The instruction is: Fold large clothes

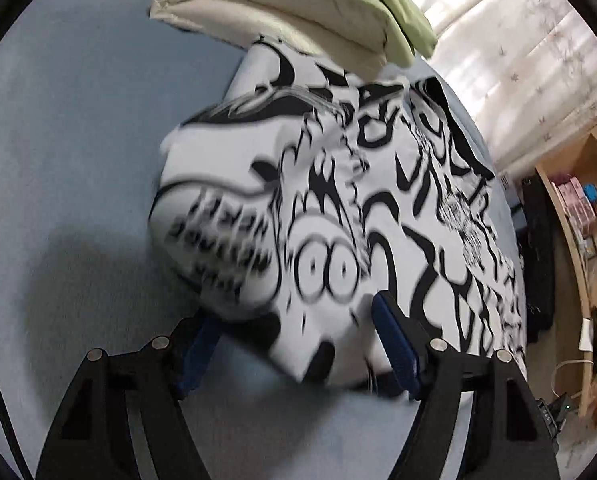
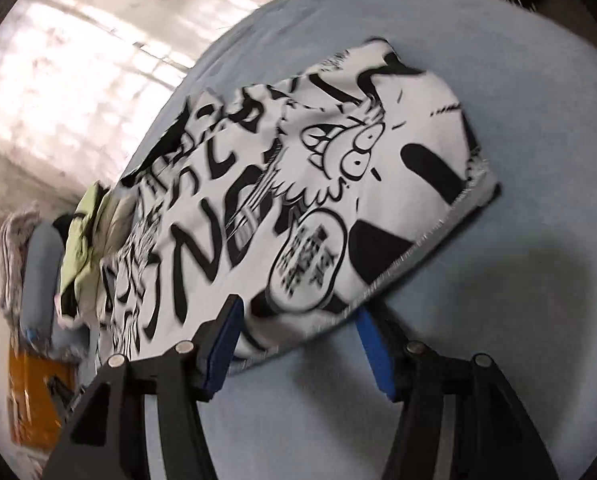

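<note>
A white garment with a bold black cartoon print lies folded over on the light blue bed. My left gripper hovers open over the garment's near corner. The cloth lies loose between its blue pads, and neither pad presses on it. In the right wrist view the same garment shows a stitched hem along its right edge. My right gripper stands open at that near edge, with the cloth between the fingers but not pinched. Both views are motion-blurred.
A folded cream quilt and a green cloth lie at the bed's far end, touching the garment. A sheer curtain and wooden shelves stand beyond. A blue pillow and an orange box sit at the left.
</note>
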`<move>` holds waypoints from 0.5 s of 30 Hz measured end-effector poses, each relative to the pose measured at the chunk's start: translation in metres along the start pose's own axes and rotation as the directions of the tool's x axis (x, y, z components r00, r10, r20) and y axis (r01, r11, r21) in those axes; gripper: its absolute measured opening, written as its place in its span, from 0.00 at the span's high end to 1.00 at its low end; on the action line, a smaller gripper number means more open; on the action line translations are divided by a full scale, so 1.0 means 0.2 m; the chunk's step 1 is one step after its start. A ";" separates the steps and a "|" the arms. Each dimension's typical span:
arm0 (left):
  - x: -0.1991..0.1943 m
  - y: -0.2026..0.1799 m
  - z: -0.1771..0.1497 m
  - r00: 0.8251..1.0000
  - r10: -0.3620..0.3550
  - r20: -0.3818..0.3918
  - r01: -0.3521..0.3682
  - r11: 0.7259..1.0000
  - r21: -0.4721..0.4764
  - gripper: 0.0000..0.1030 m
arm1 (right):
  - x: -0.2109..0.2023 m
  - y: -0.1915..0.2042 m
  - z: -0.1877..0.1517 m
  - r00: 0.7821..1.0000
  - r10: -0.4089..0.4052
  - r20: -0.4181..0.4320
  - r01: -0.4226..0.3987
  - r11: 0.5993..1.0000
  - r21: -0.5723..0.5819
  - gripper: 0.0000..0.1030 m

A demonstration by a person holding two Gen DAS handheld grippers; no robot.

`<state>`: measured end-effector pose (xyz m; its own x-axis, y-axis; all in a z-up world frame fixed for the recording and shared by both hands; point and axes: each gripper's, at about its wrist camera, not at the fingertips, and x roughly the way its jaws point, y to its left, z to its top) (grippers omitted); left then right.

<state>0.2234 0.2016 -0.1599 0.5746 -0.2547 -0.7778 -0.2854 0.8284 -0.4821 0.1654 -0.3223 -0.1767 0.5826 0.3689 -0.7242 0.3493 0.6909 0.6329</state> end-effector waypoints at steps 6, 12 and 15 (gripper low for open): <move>0.07 -0.04 0.05 0.989 0.110 0.096 -0.106 0.993 -0.042 0.65 | 0.10 -0.02 0.07 0.996 0.003 0.085 -0.010 0.997 0.073 0.49; 0.00 -0.14 0.06 0.972 0.174 0.160 -0.165 0.984 -0.069 0.91 | 0.05 -0.02 0.08 0.991 0.004 0.131 -0.010 0.999 0.051 0.85; -0.07 -0.20 0.06 0.963 0.201 0.177 -0.193 0.979 -0.063 0.92 | -0.01 0.06 0.08 0.987 -0.023 0.158 0.023 1.000 -0.004 0.89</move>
<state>0.2373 0.1782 -0.1252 0.6316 0.0096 -0.7752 -0.4389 0.8287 -0.3474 0.1799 -0.3244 -0.1645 0.6830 0.2506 -0.6861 0.3602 0.7016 0.6149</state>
